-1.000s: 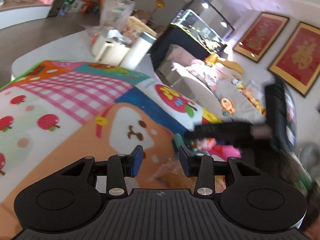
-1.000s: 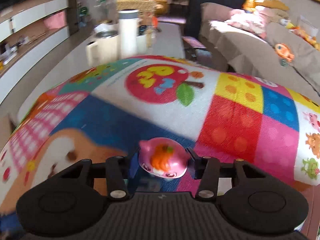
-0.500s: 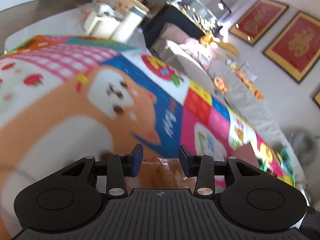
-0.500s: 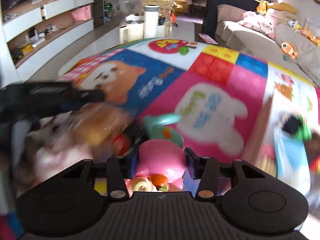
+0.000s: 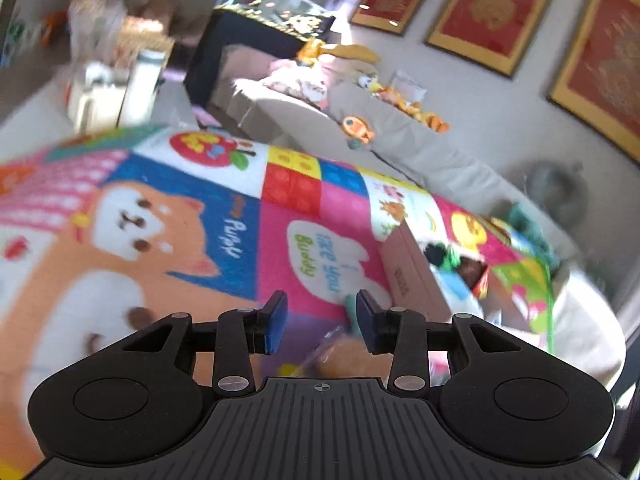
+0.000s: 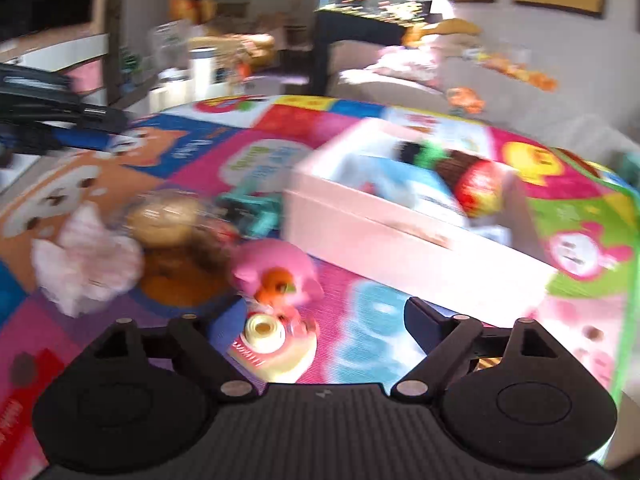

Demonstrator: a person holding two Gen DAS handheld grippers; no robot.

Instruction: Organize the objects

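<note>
My right gripper (image 6: pixel 320 318) is open and empty above the colourful play mat (image 6: pixel 200 152). A pink round toy with an orange face (image 6: pixel 276 272) lies on the mat just ahead of its left finger, over a toy camera (image 6: pixel 276 344). A wrapped bun (image 6: pixel 160 220), a white-pink plush (image 6: pixel 86 258) and a teal toy (image 6: pixel 256 208) lie to the left. A pale pink box (image 6: pixel 400 240) with items inside stands to the right. My left gripper (image 5: pixel 321 327) is open, above the wrapped bun (image 5: pixel 344 356); the box (image 5: pixel 412 276) is to its right.
A beige sofa (image 5: pixel 400 140) with soft toys runs behind the mat. Cups and a white bottle (image 5: pixel 140 84) stand on a table at the back left. The left gripper's body (image 6: pixel 52 116) shows at the left edge of the right wrist view.
My right gripper has opened and let go of the pink round toy, which now lies on the mat. Both views have swung right toward the box. The left gripper stays open.
</note>
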